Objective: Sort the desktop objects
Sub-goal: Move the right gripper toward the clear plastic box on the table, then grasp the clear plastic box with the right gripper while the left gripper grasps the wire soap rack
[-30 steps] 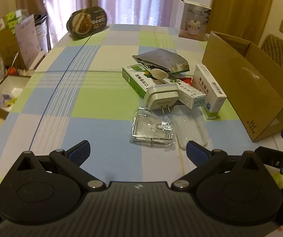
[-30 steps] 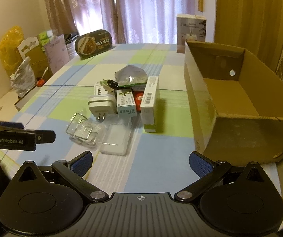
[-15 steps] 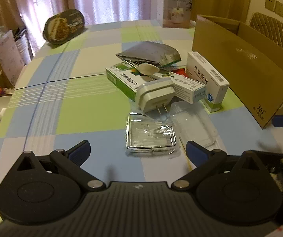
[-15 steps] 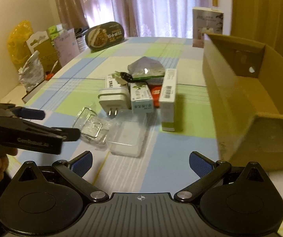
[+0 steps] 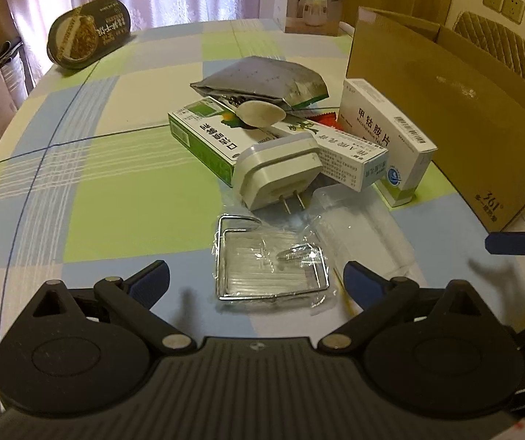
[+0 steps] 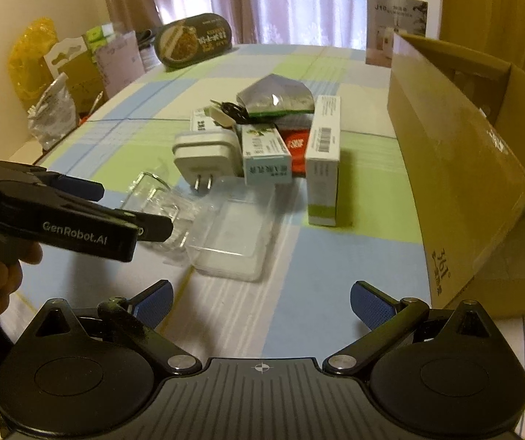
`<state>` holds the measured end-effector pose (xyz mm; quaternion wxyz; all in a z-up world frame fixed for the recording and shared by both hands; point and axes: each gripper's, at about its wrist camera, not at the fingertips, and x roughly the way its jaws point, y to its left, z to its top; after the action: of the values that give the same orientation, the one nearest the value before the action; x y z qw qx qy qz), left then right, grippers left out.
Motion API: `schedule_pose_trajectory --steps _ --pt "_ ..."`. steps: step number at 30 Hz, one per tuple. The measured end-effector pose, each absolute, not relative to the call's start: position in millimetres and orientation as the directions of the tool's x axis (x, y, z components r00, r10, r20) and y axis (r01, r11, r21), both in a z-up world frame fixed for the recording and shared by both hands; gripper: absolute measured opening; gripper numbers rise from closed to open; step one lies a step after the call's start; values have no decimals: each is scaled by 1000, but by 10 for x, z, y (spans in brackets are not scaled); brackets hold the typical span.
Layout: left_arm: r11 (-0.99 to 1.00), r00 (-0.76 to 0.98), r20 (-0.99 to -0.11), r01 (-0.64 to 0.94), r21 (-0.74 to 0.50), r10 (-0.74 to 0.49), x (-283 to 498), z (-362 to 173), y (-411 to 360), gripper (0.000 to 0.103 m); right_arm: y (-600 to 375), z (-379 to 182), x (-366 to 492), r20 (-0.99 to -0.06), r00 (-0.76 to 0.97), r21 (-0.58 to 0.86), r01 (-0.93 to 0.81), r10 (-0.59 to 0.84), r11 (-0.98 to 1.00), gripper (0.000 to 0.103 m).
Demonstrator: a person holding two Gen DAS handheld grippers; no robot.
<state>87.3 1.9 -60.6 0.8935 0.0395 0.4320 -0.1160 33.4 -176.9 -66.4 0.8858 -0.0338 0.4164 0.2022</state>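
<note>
Black left claw (image 5: 257, 278) spread over wire rack (image 5: 270, 262)

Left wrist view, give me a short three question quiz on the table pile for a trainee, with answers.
1. True or false: the white plug adapter lies with its prongs pointing toward the camera.
2. Which thing lies nearest the open left hand-held gripper? A) silver pouch B) wire rack in a clear bag C) cardboard box
3. Fill in: the right hand-held gripper holds ____.

Key: 1 true. 2 B. 3 nothing; its jaws are open and empty.
</note>
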Motion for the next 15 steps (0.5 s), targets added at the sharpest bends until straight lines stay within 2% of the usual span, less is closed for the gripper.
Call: schedule_pose_trajectory --steps 5,9,15 --pt "968 588 -789 250 -30 -177 954 -692 -19 92 -1753 -680 355 -757 568 99 -389 323 916 101" --pt "964 582 -791 265 -36 -189 948 -716 0 71 -1725 -709 390 -759 564 97 -396 325 913 101" --pt "968 595 -793 250 26 -132 887 -688 150 68 -1642 -719 450 -751 565 105 -410 342 906 101"
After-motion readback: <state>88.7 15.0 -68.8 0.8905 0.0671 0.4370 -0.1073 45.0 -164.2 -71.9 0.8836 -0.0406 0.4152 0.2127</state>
